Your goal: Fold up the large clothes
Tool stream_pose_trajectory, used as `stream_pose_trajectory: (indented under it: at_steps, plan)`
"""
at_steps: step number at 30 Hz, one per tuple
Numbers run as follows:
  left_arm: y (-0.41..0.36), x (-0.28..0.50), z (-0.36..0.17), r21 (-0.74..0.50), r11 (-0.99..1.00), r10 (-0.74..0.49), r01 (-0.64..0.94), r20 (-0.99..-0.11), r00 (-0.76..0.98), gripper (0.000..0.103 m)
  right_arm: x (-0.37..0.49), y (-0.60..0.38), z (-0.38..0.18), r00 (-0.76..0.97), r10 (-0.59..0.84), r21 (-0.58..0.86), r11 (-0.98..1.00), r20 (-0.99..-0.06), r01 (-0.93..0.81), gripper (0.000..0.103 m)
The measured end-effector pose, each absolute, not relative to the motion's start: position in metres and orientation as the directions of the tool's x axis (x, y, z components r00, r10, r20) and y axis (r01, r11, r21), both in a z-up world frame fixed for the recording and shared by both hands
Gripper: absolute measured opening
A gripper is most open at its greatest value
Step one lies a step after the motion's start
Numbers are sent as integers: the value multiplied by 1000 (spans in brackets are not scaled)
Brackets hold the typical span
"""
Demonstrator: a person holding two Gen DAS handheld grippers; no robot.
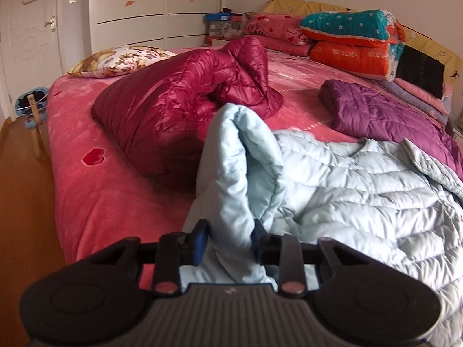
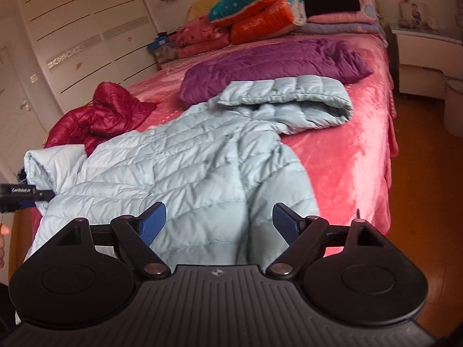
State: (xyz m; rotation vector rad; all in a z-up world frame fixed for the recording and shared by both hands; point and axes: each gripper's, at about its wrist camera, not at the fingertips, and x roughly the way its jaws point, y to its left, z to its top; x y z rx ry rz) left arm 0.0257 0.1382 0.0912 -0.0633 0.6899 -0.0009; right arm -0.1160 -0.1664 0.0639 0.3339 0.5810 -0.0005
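Note:
A light blue quilted jacket [image 1: 347, 190] lies spread on the pink bed cover [image 1: 101, 202], its hood [image 2: 303, 98] toward the far right. My left gripper [image 1: 228, 235] is shut on a folded edge of the jacket, which stands up in a ridge between the blue pads. In the right wrist view that gripper [image 2: 17, 193] shows at the left edge with the raised jacket corner above it. My right gripper [image 2: 220, 222] hovers open over the near part of the jacket [image 2: 188, 162], nothing between its fingers.
A dark red puffer jacket [image 1: 179, 104] is bunched at the left of the bed, a purple one [image 2: 275, 60] lies behind the blue jacket. Folded quilts [image 2: 260, 8] and pillows are stacked at the headboard. A white nightstand [image 2: 422, 57] and wooden floor are to the right.

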Motion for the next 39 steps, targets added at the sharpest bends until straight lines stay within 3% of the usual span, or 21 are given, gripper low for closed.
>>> stream_pose_trajectory:
  at_steps: [3,7,13,23,32,39]
  plan:
    - [147,26,90,-62,996,6,-57,-627,779,13,-101,-151,60,835,131,287,957,-534,34,102]
    - [163,25,93,-67,991,52,-117,-610,791,7,-78,-133,46,818,162,242,970,-552,-28,103]
    - [203,24,117,-54,963,194,-263,-537,821,5,-61,-127,26,805,143,181,982,-576,-46,103]
    - [259,8,180,-58,880,423,-471,-355,834,5,-63,-149,23,823,126,248,969,-553,18,103]
    - [240,33,199,4,884,446,-467,-302,842,5,-58,-150,24,828,129,260,965,-545,21,103]
    - [159,44,221,209,925,350,-317,-145,926,6,-62,-157,26,842,118,286,957,-526,44,103]
